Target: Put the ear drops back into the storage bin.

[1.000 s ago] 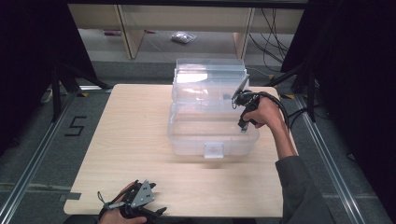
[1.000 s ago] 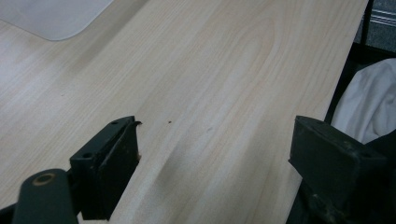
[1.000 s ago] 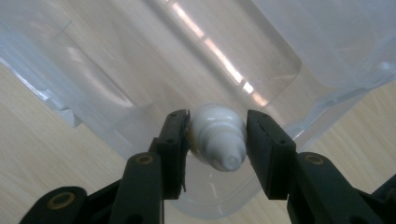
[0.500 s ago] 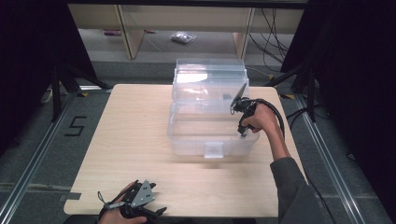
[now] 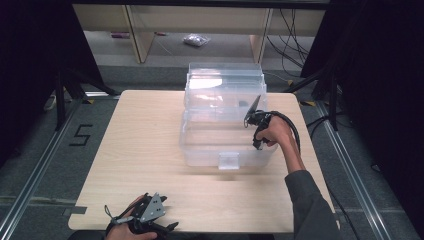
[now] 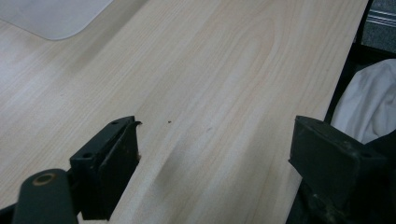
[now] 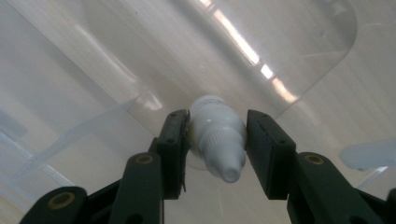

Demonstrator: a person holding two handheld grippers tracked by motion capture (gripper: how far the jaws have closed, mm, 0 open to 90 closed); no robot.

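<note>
Item: small white bottle (image 7: 217, 135), capped, with a ridged collar and a tapered nozzle tip. The right gripper view shows it clamped between the two pads of the right claw (image 7: 215, 144), held over the clear floor of the storage box (image 7: 299, 56). Its long axis runs roughly along the claw's own line; the nozzle tip points back toward the camera and slightly to the right of that view, the rounded base points away toward the box floor.

The high view gives the wider setting: the right claw (image 5: 256, 131) in the person's hand, lowered into the right side of the open transparent box (image 5: 227, 150), whose lid stands up at the rear. The box sits toward the far middle of the pale wooden counter (image 5: 145, 150). The bottle itself is too small to make out there.

Left claw (image 5: 150, 220): at the near edge of the counter in the high view, well apart from the box. The left gripper view shows its jaws spread wide over bare wood (image 6: 201, 93), nothing between them, with a corner of a translucent sheet (image 6: 56, 18) at the upper left and white cloth (image 6: 364, 107) beyond the counter's edge.
</note>
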